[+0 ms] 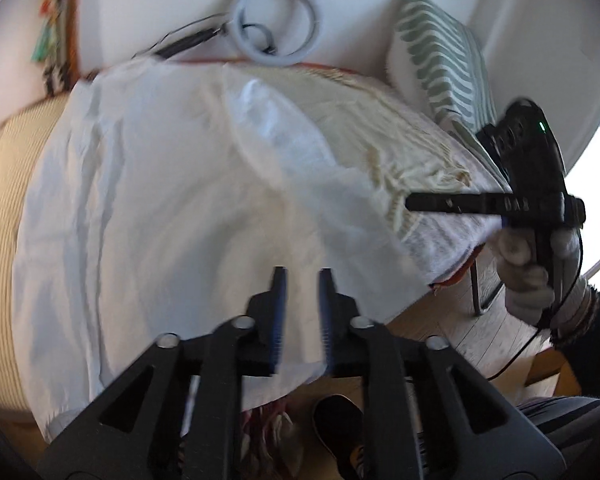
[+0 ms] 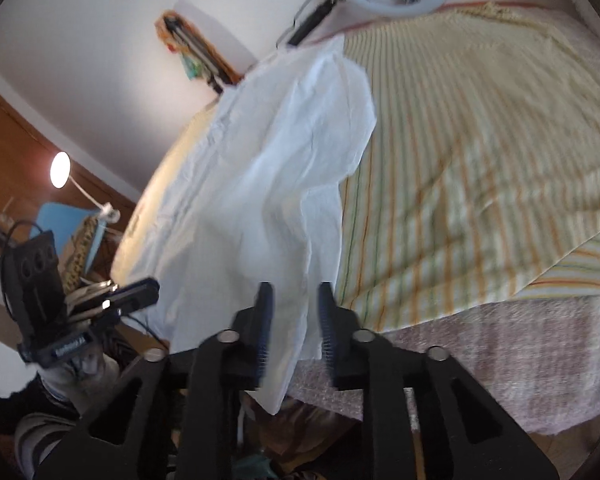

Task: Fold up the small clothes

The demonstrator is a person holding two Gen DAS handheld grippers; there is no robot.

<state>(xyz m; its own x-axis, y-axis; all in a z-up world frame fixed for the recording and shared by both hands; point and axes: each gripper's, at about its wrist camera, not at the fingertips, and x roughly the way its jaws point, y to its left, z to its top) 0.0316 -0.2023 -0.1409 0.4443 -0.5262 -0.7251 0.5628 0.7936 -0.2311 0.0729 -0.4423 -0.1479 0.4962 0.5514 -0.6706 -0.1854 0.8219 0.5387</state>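
Observation:
A white garment (image 1: 160, 200) lies spread over the striped bed cover, its near edge hanging off the bed's front. My left gripper (image 1: 302, 276) hovers over that near edge with its jaws parted and nothing between them. In the right wrist view the same garment (image 2: 268, 168) runs from the far edge of the bed down to my right gripper (image 2: 292, 290), whose jaws are also apart, with cloth lying behind the gap. The right gripper also shows in the left wrist view (image 1: 410, 203), side-on over the bed's right edge. The left gripper shows in the right wrist view (image 2: 152, 292) at the left.
A cream striped bed cover (image 2: 480, 140) covers the bed. A green striped pillow (image 1: 440, 52) leans on the wall at the back right. A ring light (image 1: 276, 20) lies at the bed's far edge. A lit lamp (image 2: 60, 168) stands at the left. Wooden floor (image 1: 480, 328) lies below.

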